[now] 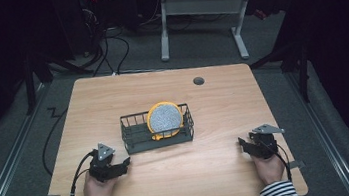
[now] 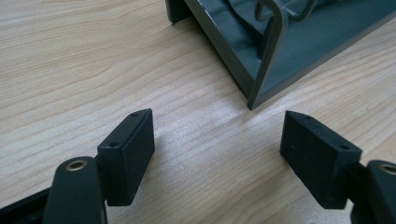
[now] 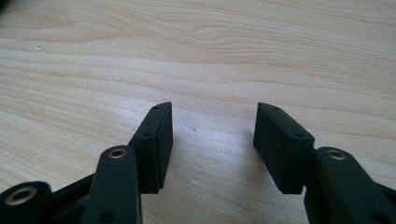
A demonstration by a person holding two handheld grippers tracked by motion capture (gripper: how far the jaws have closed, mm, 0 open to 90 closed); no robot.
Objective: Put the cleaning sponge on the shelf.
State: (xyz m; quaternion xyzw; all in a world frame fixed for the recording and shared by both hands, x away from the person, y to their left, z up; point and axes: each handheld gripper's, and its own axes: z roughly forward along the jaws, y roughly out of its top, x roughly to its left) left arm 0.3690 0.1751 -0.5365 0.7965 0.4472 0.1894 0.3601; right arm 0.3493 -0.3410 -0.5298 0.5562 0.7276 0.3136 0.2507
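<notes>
Grey wire rack is sitting mid-table, holding a yellow-rimmed plate upright, while both claws are resting spread and empty near the table's front edge. The left claw is lying just beside the rack's near corner, so it should be creeping in level. The right claw, well apart, should be approaching the plate's rim squarely.

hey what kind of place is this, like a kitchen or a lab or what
Probably a lab or recording workspace, not a kitchen: a bare wooden table holding one wire basket, cables trailing over the grey floor, and another desk's white legs behind.
</notes>
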